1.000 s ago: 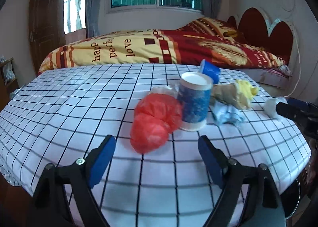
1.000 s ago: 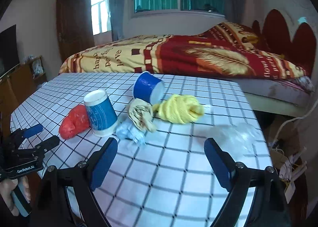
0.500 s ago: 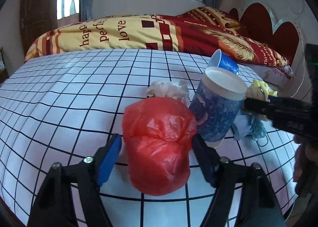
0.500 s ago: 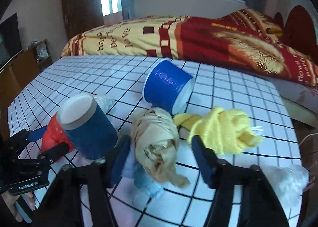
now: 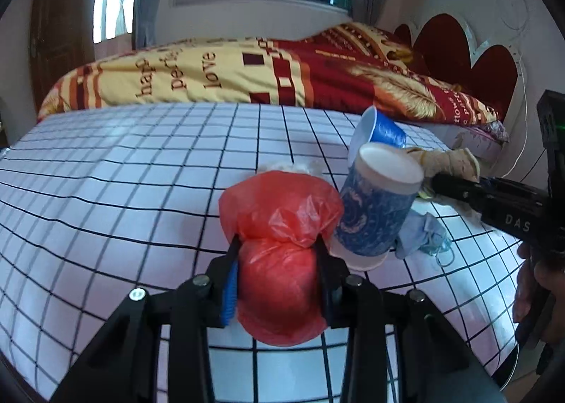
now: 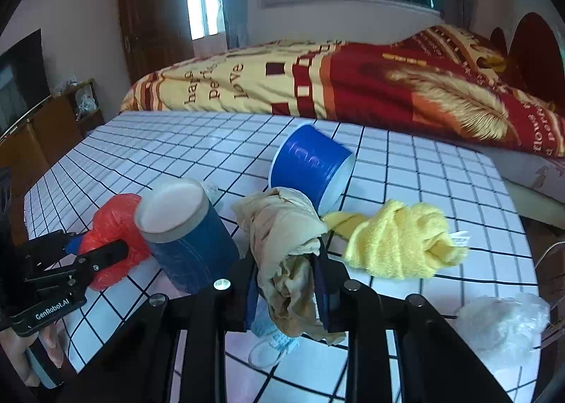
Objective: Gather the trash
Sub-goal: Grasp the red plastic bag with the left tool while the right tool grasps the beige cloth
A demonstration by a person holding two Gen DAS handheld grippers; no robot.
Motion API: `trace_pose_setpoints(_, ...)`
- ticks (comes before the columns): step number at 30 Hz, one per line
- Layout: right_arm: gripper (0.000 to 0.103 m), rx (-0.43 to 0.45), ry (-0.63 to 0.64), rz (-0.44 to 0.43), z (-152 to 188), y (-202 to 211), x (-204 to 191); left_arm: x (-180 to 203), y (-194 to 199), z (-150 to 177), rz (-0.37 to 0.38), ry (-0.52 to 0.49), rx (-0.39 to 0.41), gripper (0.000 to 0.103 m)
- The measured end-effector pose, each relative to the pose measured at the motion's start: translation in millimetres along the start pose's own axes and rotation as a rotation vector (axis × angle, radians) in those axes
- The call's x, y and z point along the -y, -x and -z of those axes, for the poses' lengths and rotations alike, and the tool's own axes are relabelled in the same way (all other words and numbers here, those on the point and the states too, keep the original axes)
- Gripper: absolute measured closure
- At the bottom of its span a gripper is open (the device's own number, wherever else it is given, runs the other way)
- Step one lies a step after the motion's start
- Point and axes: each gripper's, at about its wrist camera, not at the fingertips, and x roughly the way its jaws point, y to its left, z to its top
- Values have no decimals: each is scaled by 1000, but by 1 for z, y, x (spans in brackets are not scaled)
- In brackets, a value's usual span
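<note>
The collecting looks barely begun: nothing has left the checked table [image 6: 416,170] yet, and no bin shows in either view; the left gripper [image 5: 277,256] is closing on the red bag [image 5: 279,226], its pads already denting the plastic on both sides, while the right gripper [image 6: 286,283] is closing on the tan rag [image 6: 282,237], which bulges above and below the pads

Taking the patterned cup [image 6: 187,237] as the landmark: the red bag lies touching its left side, the tan rag just beside its right, the blue cup [image 6: 310,166] on its side behind the rag, the yellow cloth [image 6: 399,240] further right, and a clear plastic wad [image 6: 501,318] far right near the table edge; all of these, plus a pale blue mask [image 6: 272,332] under the rag, are still to be gathered

Hard to tell: whether either load is lifted or still resting on the table; something white and crumpled [image 5: 293,166] behind the red bag is mostly hidden; where the trash is meant to go cannot be seen
</note>
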Motion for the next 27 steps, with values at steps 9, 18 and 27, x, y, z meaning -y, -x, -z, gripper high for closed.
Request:
trace_pose_setpoints(9,75,78,-16,38,22,72,15,23,35,14,18,-16,33,65)
trace_pose_setpoints(18,75,126,-29,92,53,139,31,69,60,34,87,-57,41,65)
trace_pose_setpoints(27,75,150,-107,199,102,202,74,127,67,48,175,-131,34,65)
